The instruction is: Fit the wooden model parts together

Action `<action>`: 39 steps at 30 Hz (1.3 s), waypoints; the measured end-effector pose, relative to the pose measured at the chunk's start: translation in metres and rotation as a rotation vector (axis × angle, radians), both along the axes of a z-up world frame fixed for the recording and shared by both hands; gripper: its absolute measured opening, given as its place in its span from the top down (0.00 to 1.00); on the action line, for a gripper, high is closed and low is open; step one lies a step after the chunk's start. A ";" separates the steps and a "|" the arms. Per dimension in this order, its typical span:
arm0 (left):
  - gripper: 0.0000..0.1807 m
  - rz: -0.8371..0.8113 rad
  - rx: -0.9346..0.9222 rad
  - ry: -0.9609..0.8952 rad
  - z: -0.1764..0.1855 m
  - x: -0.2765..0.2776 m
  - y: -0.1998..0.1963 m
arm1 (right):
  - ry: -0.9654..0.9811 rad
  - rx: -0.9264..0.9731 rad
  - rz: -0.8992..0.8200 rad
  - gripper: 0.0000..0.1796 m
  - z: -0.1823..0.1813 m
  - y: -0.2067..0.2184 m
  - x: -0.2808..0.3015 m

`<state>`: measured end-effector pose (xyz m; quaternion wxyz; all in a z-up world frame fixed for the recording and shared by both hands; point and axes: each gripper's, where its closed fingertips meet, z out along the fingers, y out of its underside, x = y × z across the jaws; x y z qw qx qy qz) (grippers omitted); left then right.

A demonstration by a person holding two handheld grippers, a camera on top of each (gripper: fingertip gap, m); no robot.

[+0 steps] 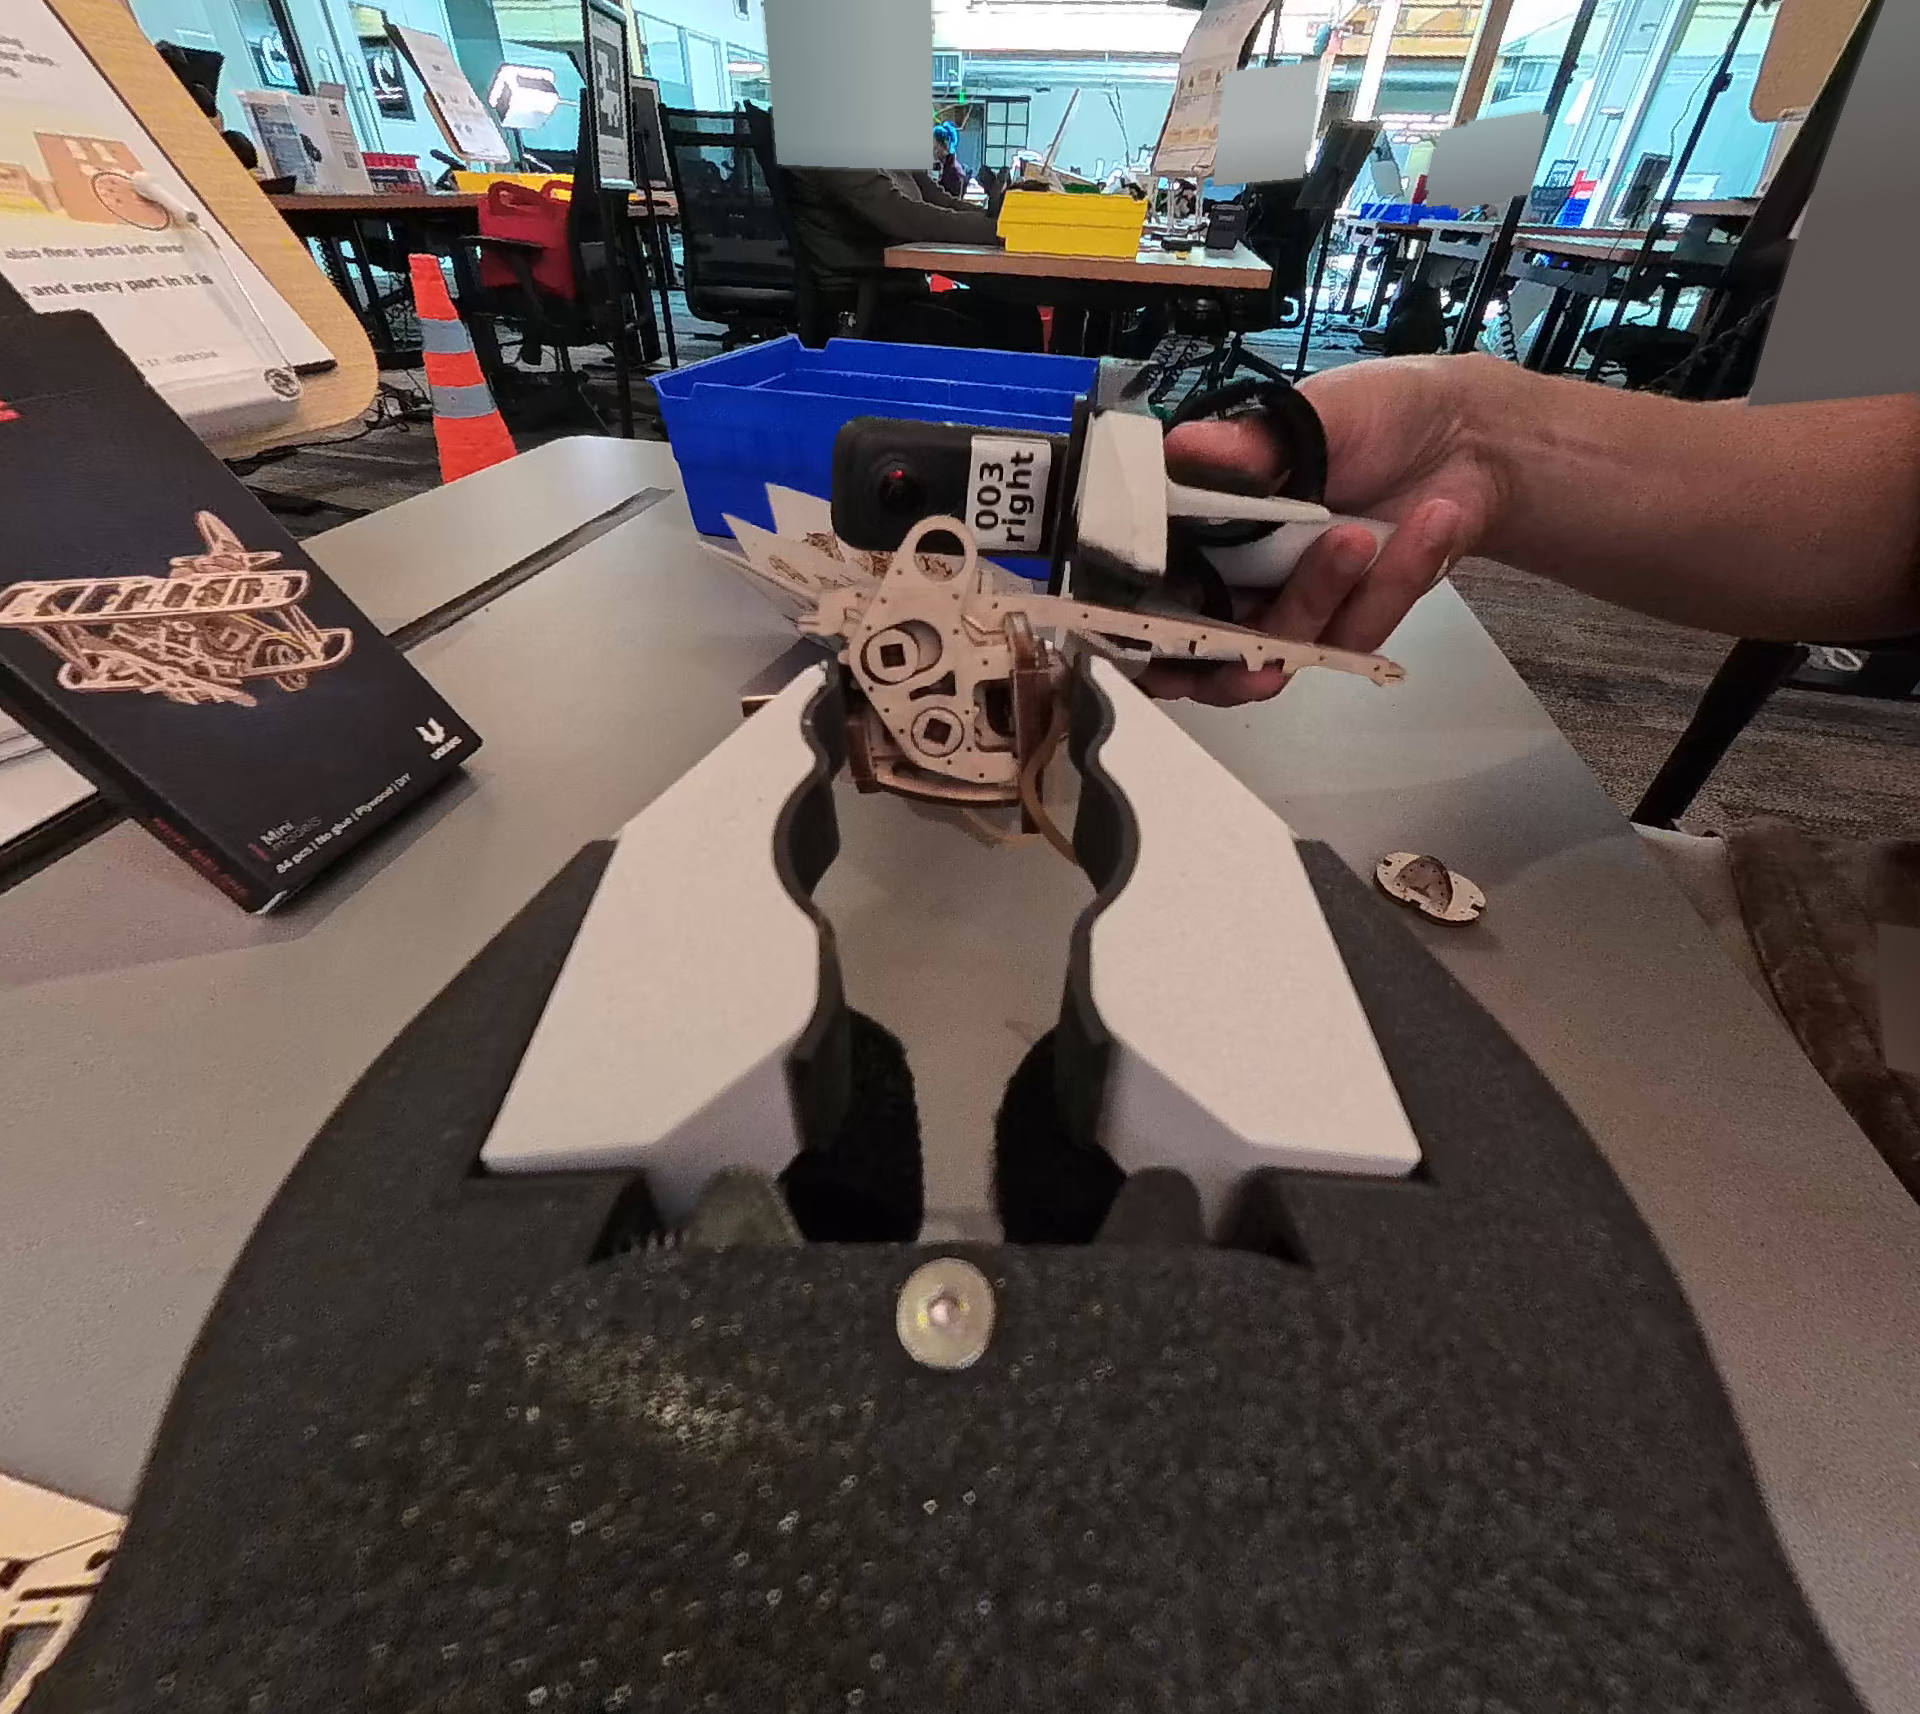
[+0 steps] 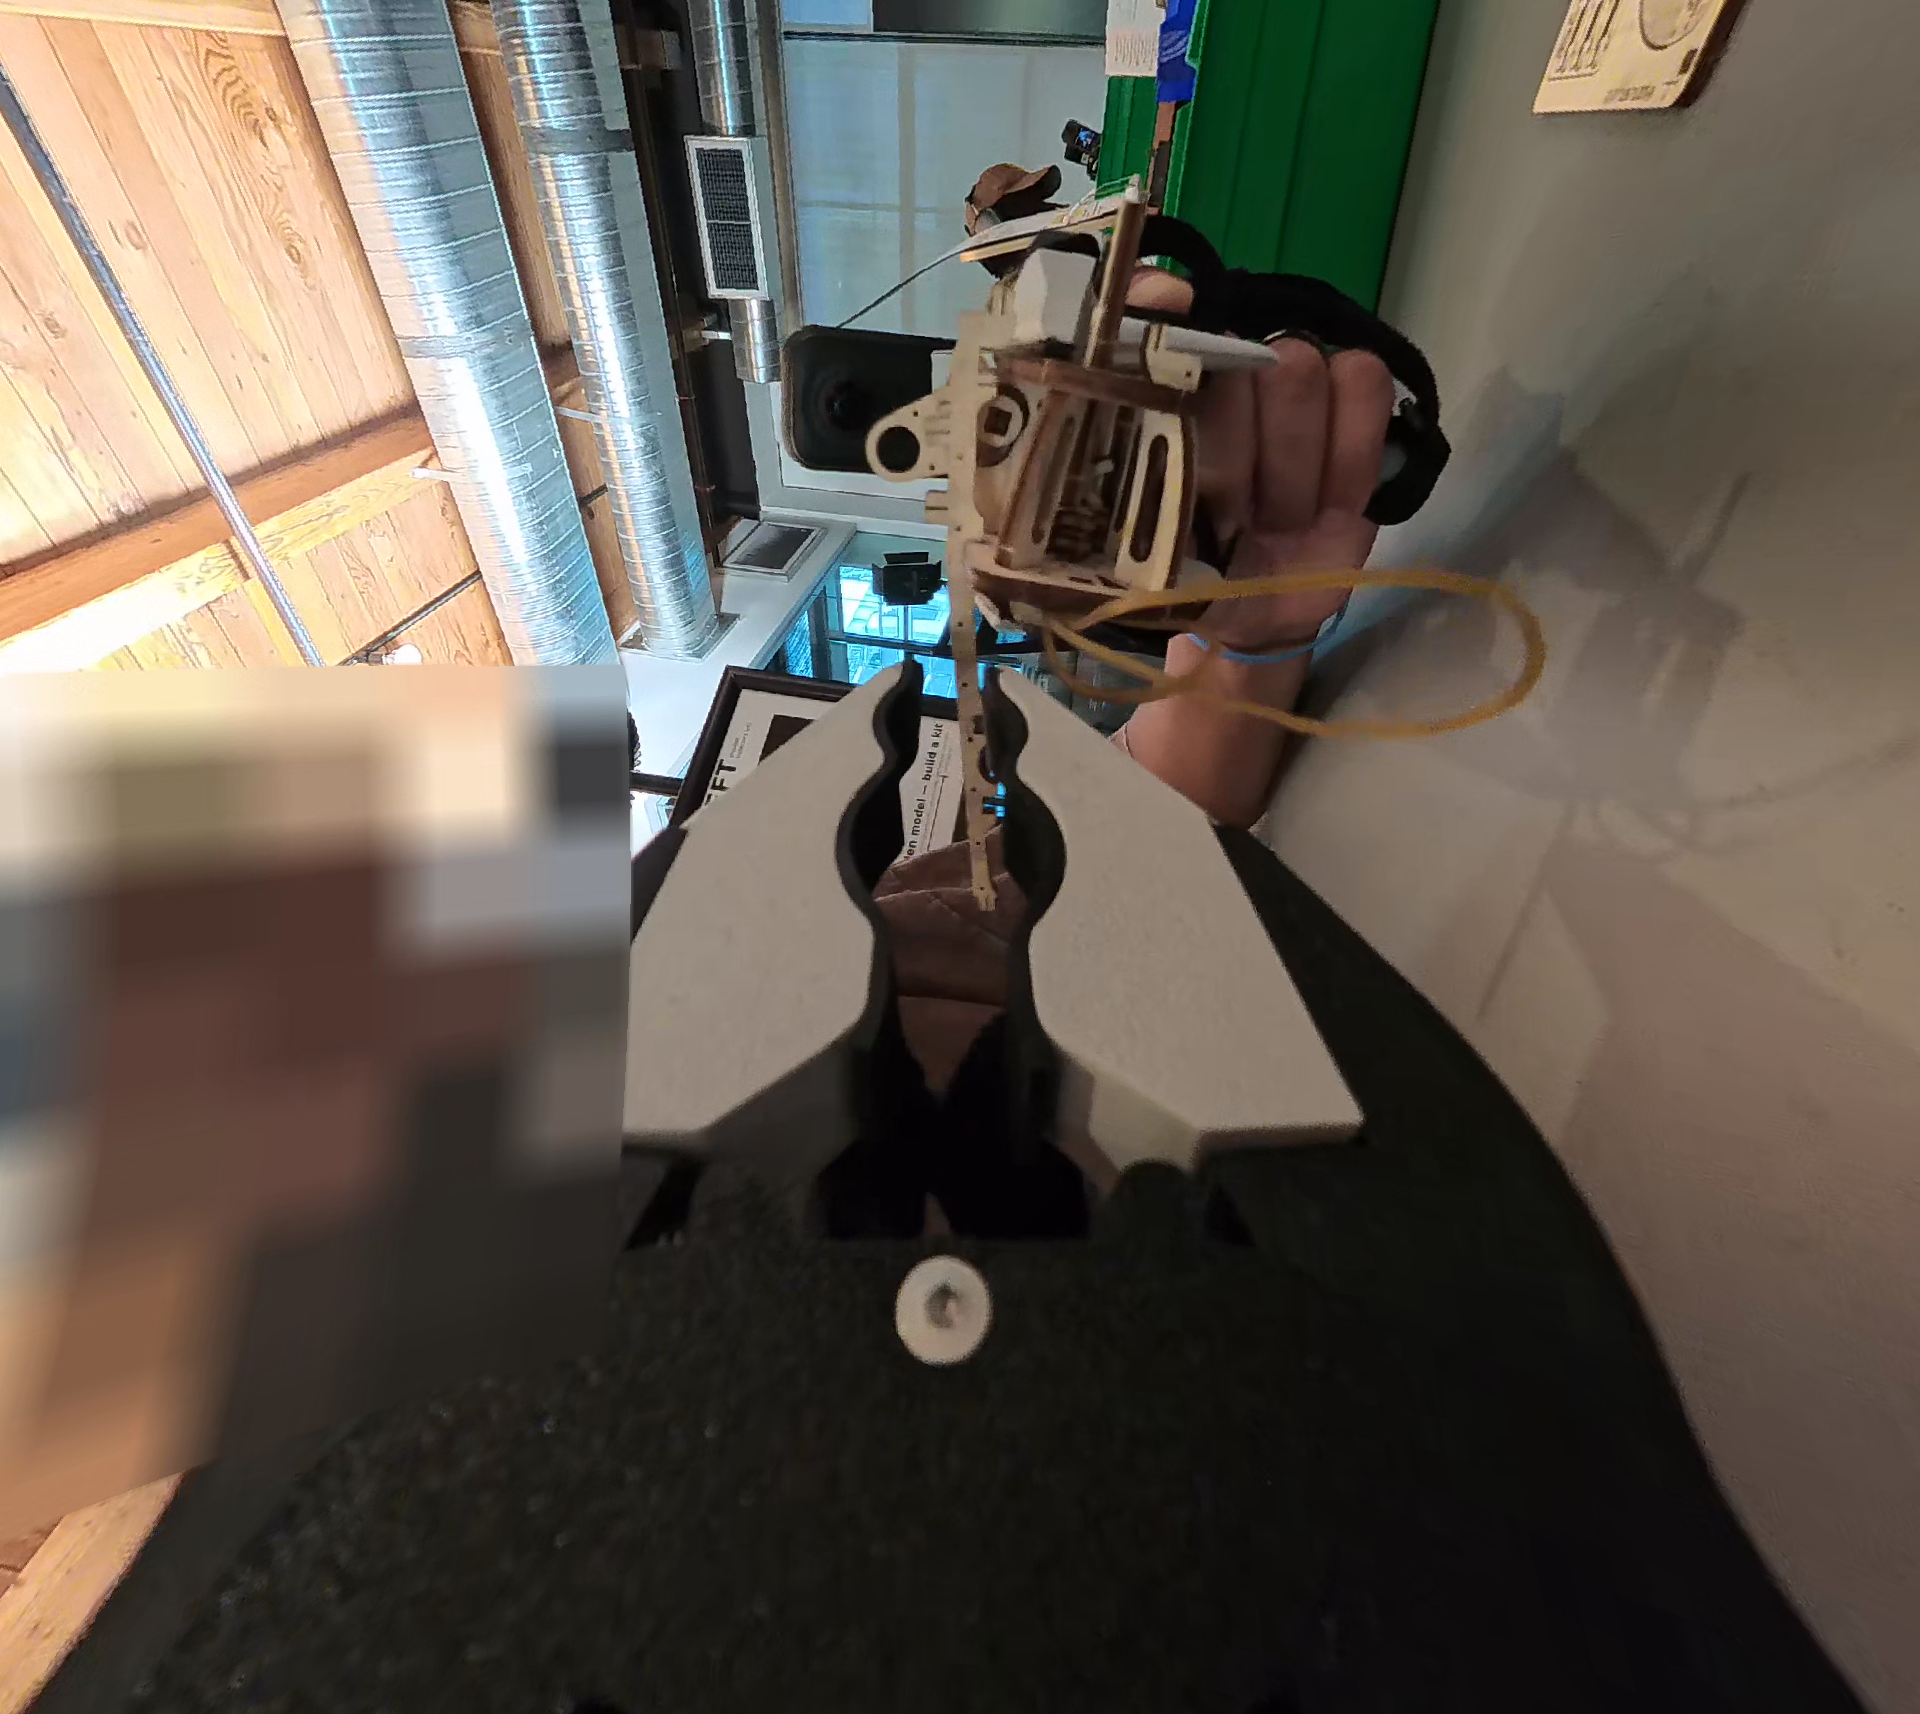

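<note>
Left tool [image 1: 951,708]: closed on the wooden model body [image 1: 925,708], held above the grey bench [image 1: 623,625].
Right tool [image 2: 961,708]: nearly shut, pinching the thin wooden strip [image 2: 971,750] that runs into the body.
Loose round part [image 1: 1429,885]: lying on the bench, right of the left tool.
Rubber band [image 2: 1351,656]: hanging in loops from the body.

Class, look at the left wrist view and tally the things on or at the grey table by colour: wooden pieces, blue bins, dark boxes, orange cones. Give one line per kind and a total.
Wooden pieces: 3, the model gripped at the fingertips, the long strip and the loose disc
Blue bins: 1
Dark boxes: 1
Orange cones: 1
Total: 6
</note>
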<state>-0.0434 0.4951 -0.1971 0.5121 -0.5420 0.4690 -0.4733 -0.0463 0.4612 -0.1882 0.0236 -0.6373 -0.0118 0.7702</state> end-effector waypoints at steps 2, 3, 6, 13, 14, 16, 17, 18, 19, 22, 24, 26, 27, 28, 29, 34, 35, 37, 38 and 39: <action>0.78 -0.001 -0.001 -0.001 0.000 0.000 0.000 | 0.000 0.004 -0.002 0.94 0.000 0.000 0.001; 0.78 -0.002 -0.002 -0.003 0.001 0.000 0.000 | 0.000 0.005 -0.002 0.93 0.001 0.000 0.002; 0.78 -0.006 -0.007 -0.009 0.001 0.000 -0.001 | -0.007 0.017 -0.006 0.92 0.002 0.000 0.005; 0.78 -0.013 -0.021 -0.019 0.002 -0.001 -0.001 | -0.038 0.035 -0.020 0.91 0.001 0.000 0.010; 0.78 -0.013 -0.022 -0.023 0.003 -0.001 -0.001 | -0.046 0.037 -0.022 0.91 0.000 -0.001 0.011; 0.78 -0.014 -0.027 -0.028 0.004 -0.002 0.000 | -0.073 0.048 -0.029 0.91 -0.003 0.001 0.014; 0.78 -0.014 -0.029 -0.034 0.005 -0.002 0.000 | -0.096 0.060 -0.037 0.91 -0.004 0.003 0.017; 0.78 -0.017 -0.034 -0.038 0.006 -0.003 0.000 | -0.120 0.074 -0.045 0.91 -0.005 0.005 0.020; 0.78 -0.019 -0.038 -0.041 0.006 -0.003 0.000 | -0.139 0.087 -0.054 0.91 -0.005 0.007 0.024; 0.78 -0.024 -0.041 -0.046 0.007 -0.003 -0.001 | -0.212 0.160 -0.099 0.91 0.004 0.014 0.040; 0.78 -0.030 -0.041 -0.045 0.007 -0.002 -0.003 | -0.249 0.243 -0.149 0.92 0.017 0.022 0.049; 0.78 -0.035 -0.041 -0.044 0.006 -0.001 -0.004 | -0.267 0.357 -0.189 0.93 0.033 0.025 0.048; 0.78 -0.038 -0.042 -0.041 0.005 0.000 -0.005 | -0.286 0.410 -0.199 0.93 0.036 0.025 0.045; 0.78 -0.041 -0.043 -0.039 0.004 0.001 -0.005 | -0.294 0.459 -0.199 0.93 0.038 0.025 0.039; 0.78 -0.043 -0.046 -0.038 0.004 0.001 -0.006 | -0.286 0.502 -0.192 0.94 0.041 0.023 0.033; 0.78 -0.059 -0.053 -0.031 0.001 0.004 -0.009 | -0.318 0.660 -0.203 0.96 0.036 0.031 0.014; 0.78 -0.060 -0.052 -0.029 0.000 0.005 -0.010 | -0.328 0.680 -0.215 0.96 0.035 0.035 0.013; 0.78 -0.063 -0.054 -0.026 -0.001 0.005 -0.010 | -0.382 0.668 -0.190 0.96 0.023 0.038 0.009; 0.78 -0.063 -0.054 -0.028 -0.001 0.005 -0.010 | -0.391 0.654 -0.170 0.96 0.019 0.039 0.007; 0.78 -0.066 -0.055 -0.028 0.000 0.005 -0.011 | -0.390 0.640 -0.160 0.96 0.016 0.039 0.006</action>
